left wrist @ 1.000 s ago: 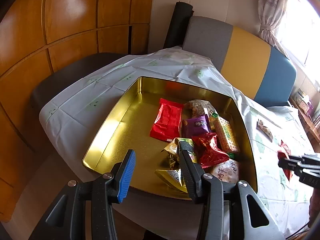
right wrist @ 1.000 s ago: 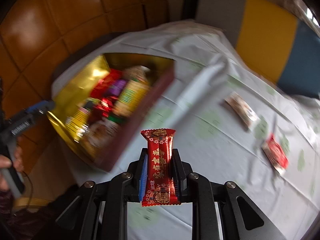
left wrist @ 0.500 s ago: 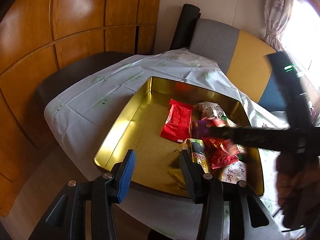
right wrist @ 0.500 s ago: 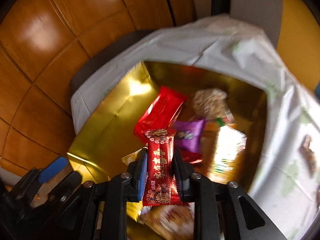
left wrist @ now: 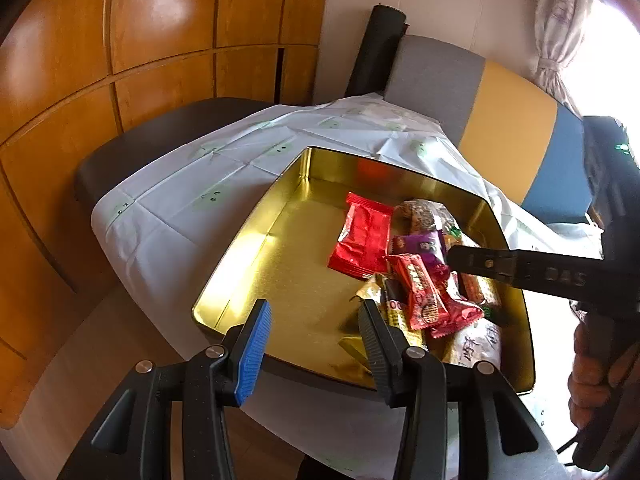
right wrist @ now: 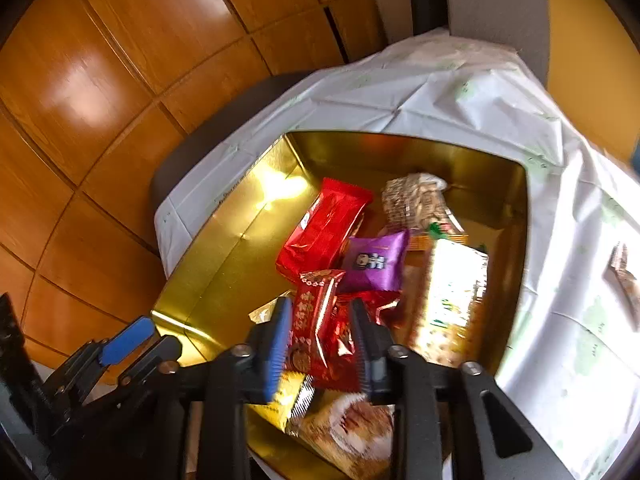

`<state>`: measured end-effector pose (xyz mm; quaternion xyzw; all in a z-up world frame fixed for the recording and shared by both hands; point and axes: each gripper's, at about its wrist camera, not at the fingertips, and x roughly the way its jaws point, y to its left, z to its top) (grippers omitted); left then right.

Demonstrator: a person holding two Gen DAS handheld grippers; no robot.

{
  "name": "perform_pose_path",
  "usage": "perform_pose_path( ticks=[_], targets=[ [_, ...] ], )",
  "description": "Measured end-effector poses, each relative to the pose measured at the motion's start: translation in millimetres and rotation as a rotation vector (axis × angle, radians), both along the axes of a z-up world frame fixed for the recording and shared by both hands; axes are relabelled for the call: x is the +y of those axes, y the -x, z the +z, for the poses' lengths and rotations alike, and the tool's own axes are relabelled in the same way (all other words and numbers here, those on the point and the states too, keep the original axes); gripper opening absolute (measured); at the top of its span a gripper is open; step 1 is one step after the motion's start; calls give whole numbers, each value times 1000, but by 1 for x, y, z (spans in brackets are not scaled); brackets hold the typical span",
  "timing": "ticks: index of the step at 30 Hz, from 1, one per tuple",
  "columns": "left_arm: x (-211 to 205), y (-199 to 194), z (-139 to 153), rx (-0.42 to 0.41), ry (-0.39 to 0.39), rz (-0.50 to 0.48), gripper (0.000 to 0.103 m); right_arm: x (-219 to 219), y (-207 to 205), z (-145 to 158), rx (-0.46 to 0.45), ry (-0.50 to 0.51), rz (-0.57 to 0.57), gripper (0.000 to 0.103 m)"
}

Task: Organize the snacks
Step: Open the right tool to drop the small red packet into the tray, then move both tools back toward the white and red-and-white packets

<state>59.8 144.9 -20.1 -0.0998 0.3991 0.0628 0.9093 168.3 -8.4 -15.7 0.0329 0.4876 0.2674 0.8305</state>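
Right tongs (right wrist: 320, 336) open; red snack (right wrist: 310, 320) in tin (right wrist: 224, 276).

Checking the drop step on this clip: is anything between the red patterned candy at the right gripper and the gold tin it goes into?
Nothing visible blocks it. The right gripper is open over the gold tin, which has no lid on, and the red patterned candy already lies on the other wrapped snacks piled inside.

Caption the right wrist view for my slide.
Open right hand-held gripper over red snack in gold tin.
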Motion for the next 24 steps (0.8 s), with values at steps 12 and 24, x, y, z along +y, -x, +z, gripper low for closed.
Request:
perform_pose_path(
  ticks=[12, 24],
  targets=[
    [-26, 4, 7, -4, -40, -63, 46, -55, 36, 12, -84, 46, -49, 47],
    [-50, 7, 13, -6, -73, -126, 46, -131, 53, 10, -88, 103, -169, 54]
  ],
)
